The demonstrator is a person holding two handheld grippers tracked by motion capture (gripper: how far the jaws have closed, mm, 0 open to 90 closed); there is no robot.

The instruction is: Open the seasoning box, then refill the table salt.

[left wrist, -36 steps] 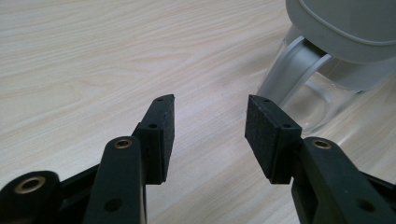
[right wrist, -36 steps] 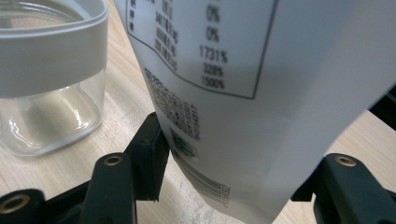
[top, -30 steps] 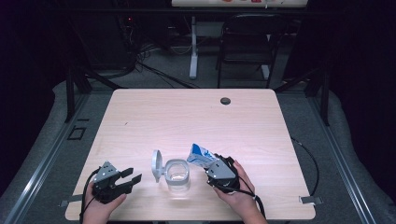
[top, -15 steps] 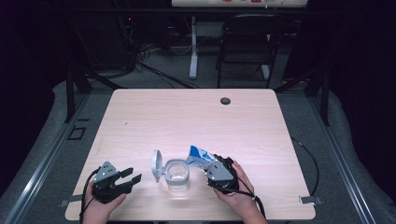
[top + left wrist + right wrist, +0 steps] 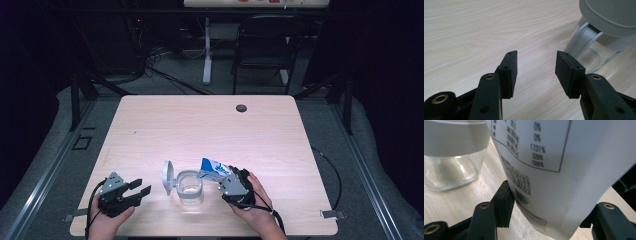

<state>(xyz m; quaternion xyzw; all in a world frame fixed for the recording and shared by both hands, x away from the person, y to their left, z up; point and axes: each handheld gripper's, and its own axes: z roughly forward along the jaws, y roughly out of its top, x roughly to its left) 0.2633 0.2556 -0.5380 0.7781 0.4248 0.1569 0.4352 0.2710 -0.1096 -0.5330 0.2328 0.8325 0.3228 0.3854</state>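
Nothing moved; right hand-held gripper (image 5: 223, 176) grips pouch (image 5: 212, 168).

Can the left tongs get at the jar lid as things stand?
Probably yes. The left tongs are open and empty, beside the flipped-up lid of the jar, with only bare table between.

A clear glass jar (image 5: 190, 189) stood upright near the front edge of the desk (image 5: 210, 130), its mouth ringed by a grey collar. Its round grey lid (image 5: 167, 177) was swung open on the hinge and stood on edge at the jar's left side. A white pouch (image 5: 214, 169) with blue print on one face, and a nutrition table and barcode on the other, leaned tilted toward the jar's rim, clamped at its lower end by the right gripper (image 5: 231, 184).
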